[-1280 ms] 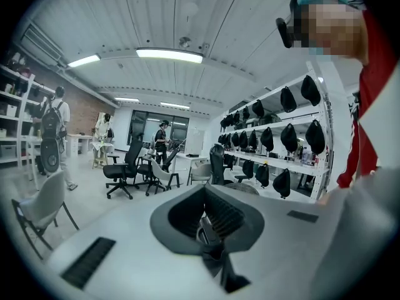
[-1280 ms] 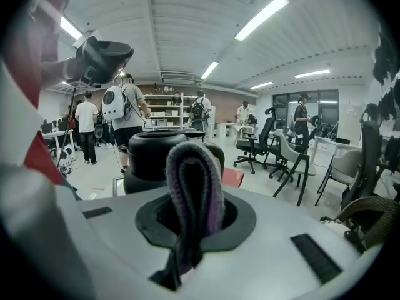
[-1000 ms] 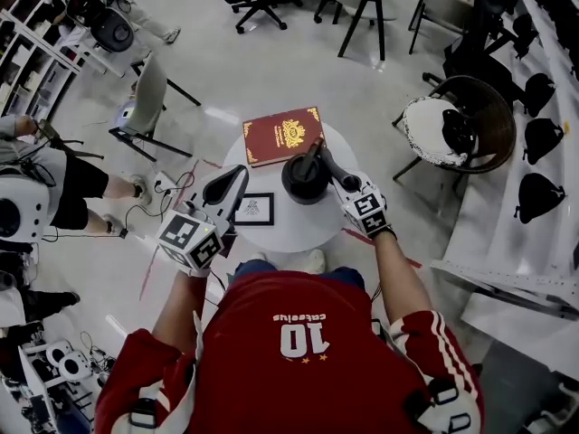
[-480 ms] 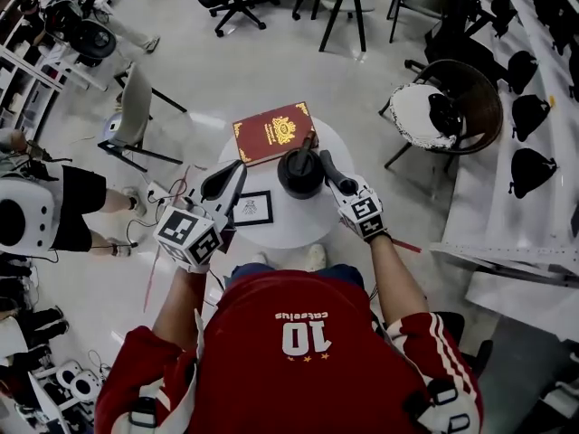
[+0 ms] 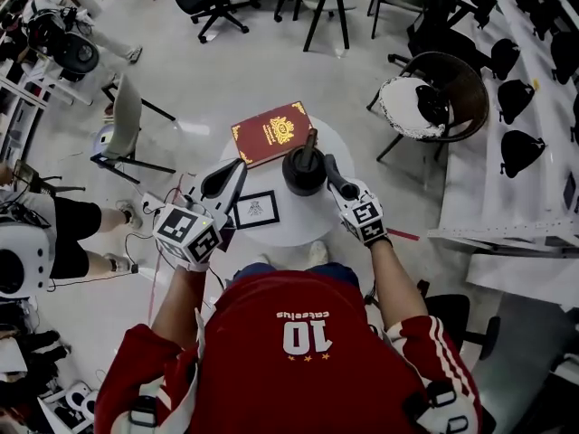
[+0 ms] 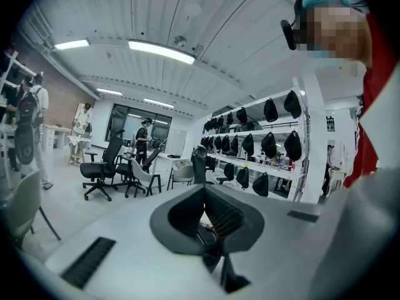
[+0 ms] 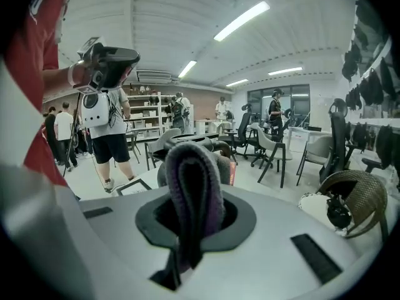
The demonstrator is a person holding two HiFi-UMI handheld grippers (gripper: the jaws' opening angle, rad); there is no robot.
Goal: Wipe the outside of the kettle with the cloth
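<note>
an open lab-like workroom: rolling office chairs [image 6: 100, 167], wall shelves [image 6: 259, 161] of black gear, strip lights [image 6: 161, 50].

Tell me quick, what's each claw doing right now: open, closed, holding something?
Left claw: closed, nothing in it.
Right claw: closed on the cloth.

A small round white table [image 5: 298, 222] stands on a pale floor [image 5: 226, 70]. A red book [image 5: 271, 134] with a gold emblem lies flat on its far left side. A black kettle [image 5: 304, 174] stands just beside the book. A black-framed picture [image 5: 255, 209] lies flat on the near left.
</note>
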